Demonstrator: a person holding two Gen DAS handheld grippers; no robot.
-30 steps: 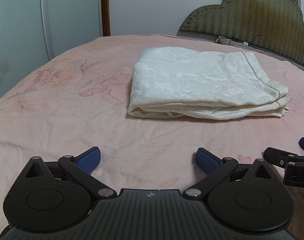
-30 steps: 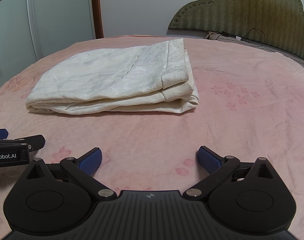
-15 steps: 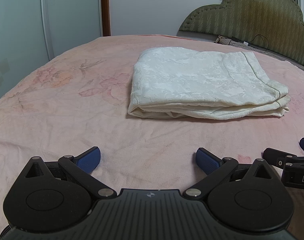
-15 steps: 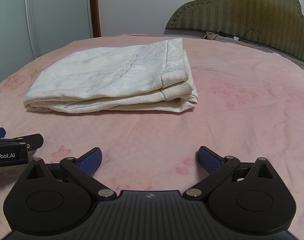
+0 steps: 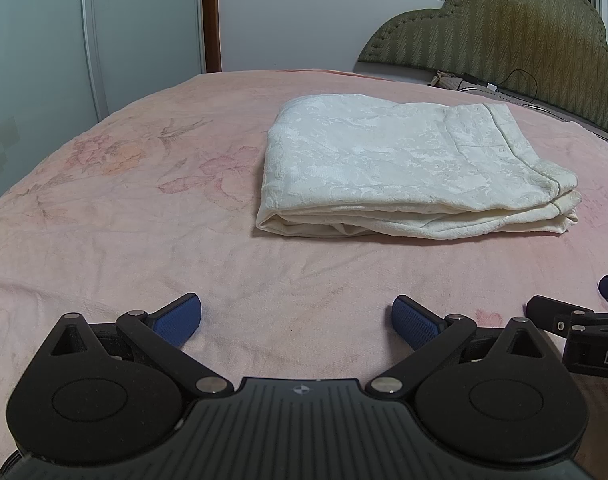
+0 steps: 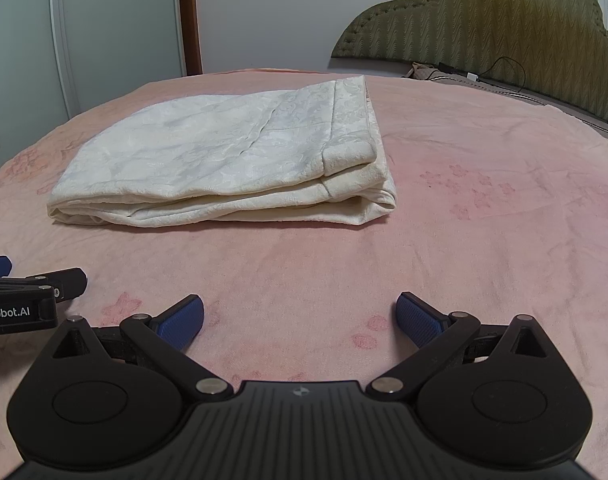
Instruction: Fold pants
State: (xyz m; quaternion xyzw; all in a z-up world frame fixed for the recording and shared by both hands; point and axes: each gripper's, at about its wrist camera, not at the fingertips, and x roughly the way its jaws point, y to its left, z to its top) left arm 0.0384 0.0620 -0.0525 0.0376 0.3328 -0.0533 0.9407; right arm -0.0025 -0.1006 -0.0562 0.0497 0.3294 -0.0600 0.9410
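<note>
Cream-white pants (image 5: 408, 168) lie folded into a thick rectangle on the pink bedspread (image 5: 143, 208). In the right wrist view the same pants (image 6: 231, 160) sit ahead and to the left. My left gripper (image 5: 297, 320) stands open low over the bedspread, well short of the pants, with nothing between its blue pads. My right gripper (image 6: 299, 318) is open too, also short of the pants and holding nothing. Each gripper shows at the edge of the other's view: the right one (image 5: 576, 320) and the left one (image 6: 27, 284).
A padded olive headboard (image 5: 496, 28) rises at the far right, with a dark cable (image 6: 500, 68) and a small object lying at its foot. Pale wardrobe doors (image 5: 43, 60) and a brown door frame (image 5: 209, 16) stand beyond the bed's left edge.
The right wrist view has shifted slightly back and forth; the pants lie as before. The left gripper has not moved. Both grippers stay open.
</note>
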